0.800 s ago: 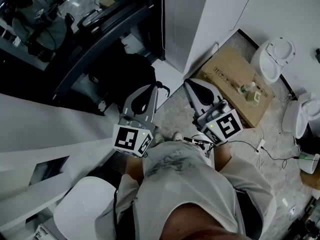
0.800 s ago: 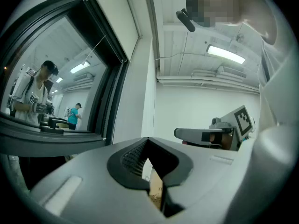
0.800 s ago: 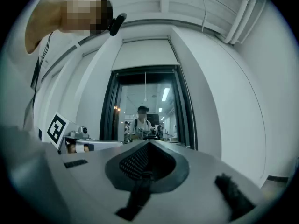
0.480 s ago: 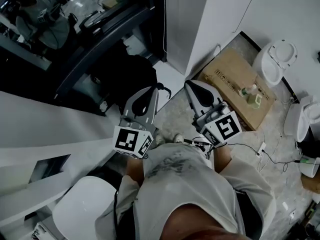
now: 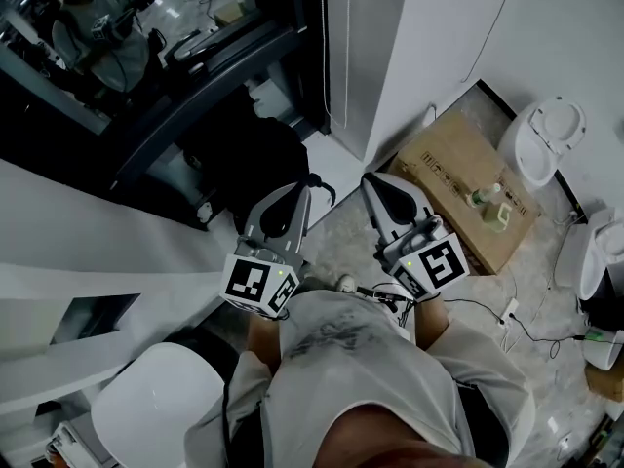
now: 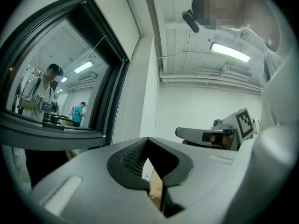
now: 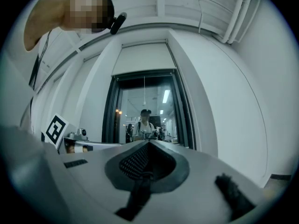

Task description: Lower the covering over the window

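**Two closed grippers in front of an uncovered window**

Both grippers sit side by side at the middle of the head view, above the person's pale shirt. The left gripper has its jaws pressed together with nothing between them, and its own view shows the same. The right gripper is also closed and empty, its dark pads meeting in its own view. Neither touches anything.

The window runs across the upper left of the head view, a dark frame with a sill. In the right gripper view the window fills the centre, its glass bare from top frame to sill, with a figure showing in it. A thin cord hangs down at the upper middle. Whether a rolled covering sits at the top I cannot tell.

A cardboard box lies on the floor at the right, with a bottle on it. A round white stool stands at the lower left.
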`<state>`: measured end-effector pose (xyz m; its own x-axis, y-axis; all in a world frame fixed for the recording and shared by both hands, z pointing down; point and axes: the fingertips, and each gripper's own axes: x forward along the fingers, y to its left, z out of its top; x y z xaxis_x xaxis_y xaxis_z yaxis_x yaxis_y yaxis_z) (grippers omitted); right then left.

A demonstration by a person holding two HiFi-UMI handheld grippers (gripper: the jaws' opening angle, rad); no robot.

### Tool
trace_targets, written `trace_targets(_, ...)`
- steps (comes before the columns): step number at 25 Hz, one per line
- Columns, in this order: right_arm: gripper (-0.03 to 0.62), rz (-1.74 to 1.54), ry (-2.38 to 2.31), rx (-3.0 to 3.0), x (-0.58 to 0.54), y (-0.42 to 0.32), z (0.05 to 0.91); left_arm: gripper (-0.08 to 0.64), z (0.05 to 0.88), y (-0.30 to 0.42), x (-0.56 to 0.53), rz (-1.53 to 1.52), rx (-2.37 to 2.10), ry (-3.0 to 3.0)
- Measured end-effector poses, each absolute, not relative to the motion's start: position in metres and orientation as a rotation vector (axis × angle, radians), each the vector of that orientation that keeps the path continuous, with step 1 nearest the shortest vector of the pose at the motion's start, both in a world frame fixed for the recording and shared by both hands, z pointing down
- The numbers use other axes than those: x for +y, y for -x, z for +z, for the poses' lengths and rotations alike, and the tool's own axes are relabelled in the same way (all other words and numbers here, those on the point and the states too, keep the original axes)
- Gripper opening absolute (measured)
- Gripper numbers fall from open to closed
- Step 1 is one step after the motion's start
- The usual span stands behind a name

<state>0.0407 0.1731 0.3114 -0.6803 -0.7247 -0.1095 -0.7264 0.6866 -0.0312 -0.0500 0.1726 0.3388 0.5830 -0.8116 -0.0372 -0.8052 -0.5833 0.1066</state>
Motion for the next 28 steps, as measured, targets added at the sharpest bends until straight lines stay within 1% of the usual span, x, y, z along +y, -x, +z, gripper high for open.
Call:
trace_targets(10,0.015,0.006,1.230,2.818,0.148,-0.040,0.319,0.003,0.343,0.046,0.151,-0.112,-1.372,-2.735)
trace_targets(28,0.017,0.034,1.293,2.815,0.071,0.007,0.321,0.003,0.345,0.091,0.069,-0.140,-1.310,-2.760)
